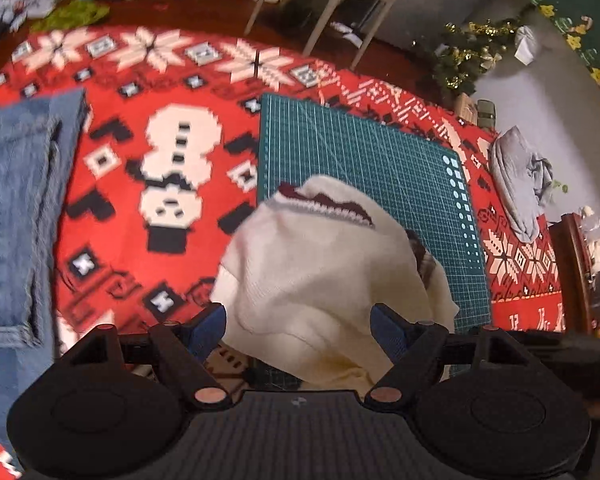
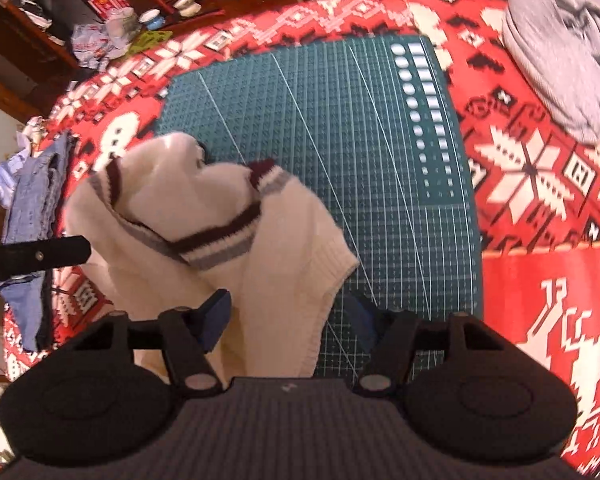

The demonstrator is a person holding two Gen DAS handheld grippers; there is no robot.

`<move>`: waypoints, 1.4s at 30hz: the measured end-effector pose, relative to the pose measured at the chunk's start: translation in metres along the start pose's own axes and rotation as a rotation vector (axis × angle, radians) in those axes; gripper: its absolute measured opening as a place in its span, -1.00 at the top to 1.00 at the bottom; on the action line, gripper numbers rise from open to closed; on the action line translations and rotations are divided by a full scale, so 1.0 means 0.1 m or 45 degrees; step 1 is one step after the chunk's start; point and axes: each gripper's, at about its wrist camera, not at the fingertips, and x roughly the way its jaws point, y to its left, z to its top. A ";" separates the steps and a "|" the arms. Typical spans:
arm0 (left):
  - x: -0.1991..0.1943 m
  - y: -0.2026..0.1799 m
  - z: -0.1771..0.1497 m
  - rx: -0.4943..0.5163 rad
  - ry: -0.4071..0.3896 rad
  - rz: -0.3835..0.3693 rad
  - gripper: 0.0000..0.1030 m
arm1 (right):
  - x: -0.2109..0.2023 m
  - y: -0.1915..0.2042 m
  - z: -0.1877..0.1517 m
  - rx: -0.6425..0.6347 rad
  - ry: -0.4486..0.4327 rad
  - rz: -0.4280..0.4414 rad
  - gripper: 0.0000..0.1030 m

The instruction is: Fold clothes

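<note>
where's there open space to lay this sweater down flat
The far half of the green gridded cutting mat is bare, bordered by the cream knit sweater and the mat's printed circles. The red snowflake tablecloth has room between mat and grey bundled garment. The blue denim jeans crowd the left side.

Sweater vest (image 1: 320,272) on cutting mat (image 1: 364,152); jeans (image 1: 12,200) left.
</note>
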 end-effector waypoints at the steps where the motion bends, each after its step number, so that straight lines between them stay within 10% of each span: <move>1: 0.03 0.00 0.01 -0.006 0.008 -0.001 -0.51 | 0.04 0.00 -0.01 0.016 0.016 -0.006 -0.32; 6: 0.18 -0.01 0.04 -0.033 0.048 -0.009 -0.21 | 0.24 0.06 -0.01 0.040 0.099 -0.025 -0.16; 8: 0.23 -0.02 0.06 -0.044 0.064 -0.011 0.29 | 0.26 0.11 -0.01 0.000 0.101 -0.040 0.50; 11: 0.29 -0.05 0.08 -0.056 0.079 0.000 0.61 | 0.26 0.13 0.02 -0.008 0.090 -0.041 0.72; 24: 0.11 -0.37 1.02 0.098 -0.132 -0.012 0.69 | -0.29 -0.15 1.13 -0.012 -0.236 -0.072 0.74; 32: 0.56 -0.45 1.58 0.099 -0.143 0.038 0.62 | 0.04 -0.51 1.87 -0.035 -0.291 -0.138 0.68; 42: 0.53 -0.57 1.31 0.070 -0.057 0.083 0.18 | -0.02 -0.93 1.49 0.044 -0.210 -0.120 0.15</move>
